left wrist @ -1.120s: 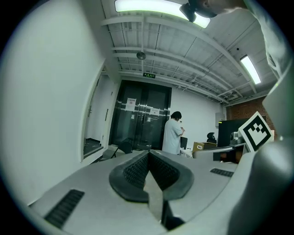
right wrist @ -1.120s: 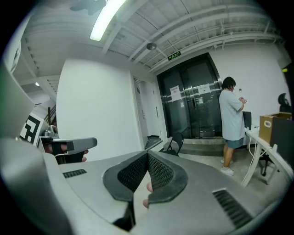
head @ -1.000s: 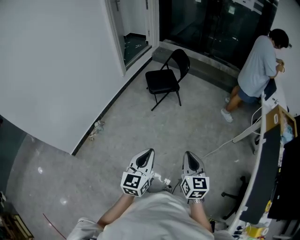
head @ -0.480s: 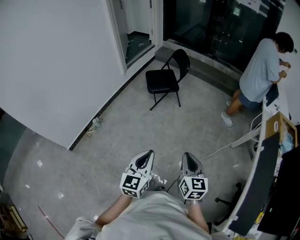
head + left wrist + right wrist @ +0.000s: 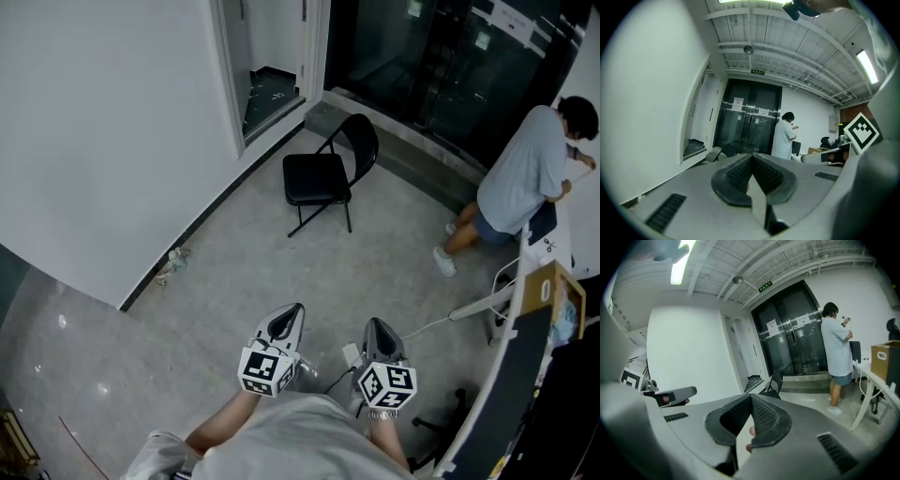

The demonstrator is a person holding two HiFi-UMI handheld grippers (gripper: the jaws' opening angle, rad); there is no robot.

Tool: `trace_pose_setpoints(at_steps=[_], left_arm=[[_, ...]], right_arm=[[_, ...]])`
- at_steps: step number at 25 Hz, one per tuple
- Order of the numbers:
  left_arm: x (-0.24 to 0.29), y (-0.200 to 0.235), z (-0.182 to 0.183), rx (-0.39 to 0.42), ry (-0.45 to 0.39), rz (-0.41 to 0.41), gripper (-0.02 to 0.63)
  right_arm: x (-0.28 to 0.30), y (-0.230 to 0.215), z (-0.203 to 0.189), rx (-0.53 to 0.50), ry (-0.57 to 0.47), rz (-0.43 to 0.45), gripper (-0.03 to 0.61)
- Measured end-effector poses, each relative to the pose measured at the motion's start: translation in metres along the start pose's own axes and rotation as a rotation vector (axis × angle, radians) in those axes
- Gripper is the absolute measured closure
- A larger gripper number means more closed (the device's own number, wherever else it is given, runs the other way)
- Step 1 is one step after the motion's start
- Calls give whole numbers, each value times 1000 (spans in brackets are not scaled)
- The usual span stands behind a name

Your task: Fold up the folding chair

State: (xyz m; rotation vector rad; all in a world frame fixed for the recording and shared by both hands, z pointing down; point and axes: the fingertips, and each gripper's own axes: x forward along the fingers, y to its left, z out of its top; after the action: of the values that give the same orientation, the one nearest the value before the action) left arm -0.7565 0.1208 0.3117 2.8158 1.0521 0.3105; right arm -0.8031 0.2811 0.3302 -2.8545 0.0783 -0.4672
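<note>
My left gripper [image 5: 291, 317] is closed tight on nothing. The black metal folding chair [image 5: 323, 176] stands open by the dark glass doors, nearer than a second ago but still well ahead. My right gripper [image 5: 378, 328] is closed and empty too. A person in a grey shirt [image 5: 527, 173] stands clear, right.

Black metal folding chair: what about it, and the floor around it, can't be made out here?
- Black metal folding chair: hinges and any latch are too small in the head view.
- Its legs: hidden behind the right gripper in the right gripper view.
- Small litter beside the white wall: too small to identify in the head view.
</note>
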Motion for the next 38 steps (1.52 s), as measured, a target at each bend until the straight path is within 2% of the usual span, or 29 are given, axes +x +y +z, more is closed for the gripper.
trace_pose_setpoints(at_steps=[3, 7, 14, 18, 25, 29, 32, 38], left_arm=[[37, 19, 18, 6, -18, -22, 602], [80, 46, 31, 14, -21, -41, 601], [124, 108, 47, 17, -19, -18, 601], [146, 129, 51, 17, -9, -4, 601], [189, 140, 41, 3, 33, 13, 601], [222, 155, 36, -2, 50, 65, 601], [253, 165, 44, -36, 51, 100, 601], [323, 172, 71, -27, 21, 162, 601]], right_arm=[[35, -3, 21, -40, -8, -12, 574], [84, -10, 35, -39, -1, -30, 574], [164, 5, 53, -71, 1, -10, 574], [188, 1, 56, -62, 10, -17, 574], [231, -34, 60, -32, 43, -35, 574], [273, -57, 70, -29, 51, -11, 574], [304, -76, 89, -13, 46, 22, 574], [362, -122, 127, -33, 53, 60, 574]])
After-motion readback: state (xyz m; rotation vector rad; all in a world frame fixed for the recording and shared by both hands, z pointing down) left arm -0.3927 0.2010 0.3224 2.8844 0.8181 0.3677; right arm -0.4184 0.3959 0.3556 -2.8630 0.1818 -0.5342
